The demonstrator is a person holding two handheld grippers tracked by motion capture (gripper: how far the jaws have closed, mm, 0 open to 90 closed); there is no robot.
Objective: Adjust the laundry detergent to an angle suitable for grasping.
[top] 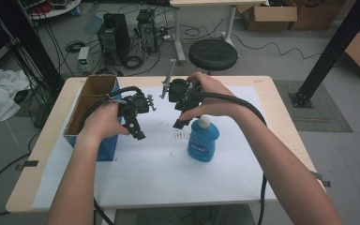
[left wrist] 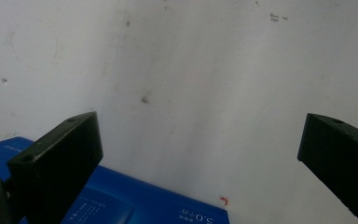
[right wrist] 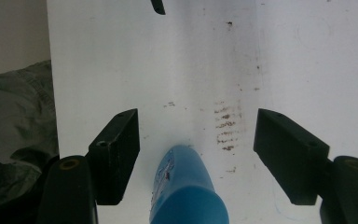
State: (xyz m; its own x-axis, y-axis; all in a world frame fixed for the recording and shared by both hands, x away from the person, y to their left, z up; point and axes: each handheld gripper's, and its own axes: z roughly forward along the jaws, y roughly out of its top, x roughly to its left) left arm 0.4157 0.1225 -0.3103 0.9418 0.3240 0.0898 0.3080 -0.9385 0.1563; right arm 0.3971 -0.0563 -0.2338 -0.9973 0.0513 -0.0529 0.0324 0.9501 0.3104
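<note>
A blue bottle with a white cap sits on the white sheet near the table's middle. My right gripper hovers just left of the cap. In the right gripper view the blue bottle shows low between the jaws of the open right gripper, with a gap on each side. My left gripper hangs beside an open-topped blue cardboard box at the table's left. In the left gripper view the left gripper stands wide open over bare sheet, with the blue box below it.
Brown smudges mark the sheet beyond the bottle. A thin grey rod stands at the table's far edge. A black stool, computer towers and cables are on the floor behind the table.
</note>
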